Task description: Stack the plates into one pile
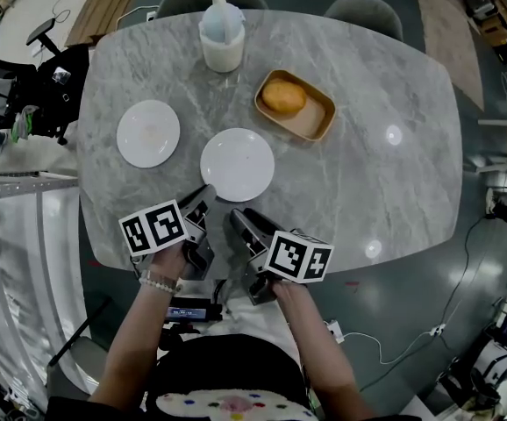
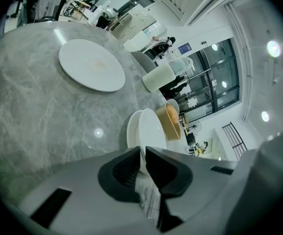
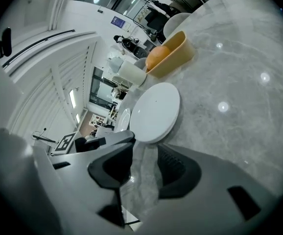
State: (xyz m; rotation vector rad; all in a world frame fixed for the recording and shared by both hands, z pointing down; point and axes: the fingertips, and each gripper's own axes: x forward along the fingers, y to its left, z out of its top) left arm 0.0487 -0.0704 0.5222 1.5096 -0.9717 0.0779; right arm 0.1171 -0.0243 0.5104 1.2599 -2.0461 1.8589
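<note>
1. The left gripper [image 2: 142,153] is at the near edge of the table [image 1: 385,191]. Its jaws are almost together and clamped on the near-left rim of the middle plate [image 1: 237,164].
2. The left plate [image 1: 148,133] lies flat on the left part of the table, a little farther away than the middle plate. A strip of bare table separates the two plates, so they are not stacked.
3. A white jug [image 1: 222,33] stands at the far edge of the table, beyond both plates.
4. The middle plate is white and empty, and sits near the centre of the table, just beyond both grippers.
5. The right gripper [image 3: 146,148] is just to the right of the left one. Its jaws are apart with only bare table between them, and its tips stop just short of the middle plate's near rim.
6. A wooden tray [image 1: 317,123] sits to the far right of the middle plate, near it but not touching. It holds a round orange thing [image 1: 283,96].
</note>
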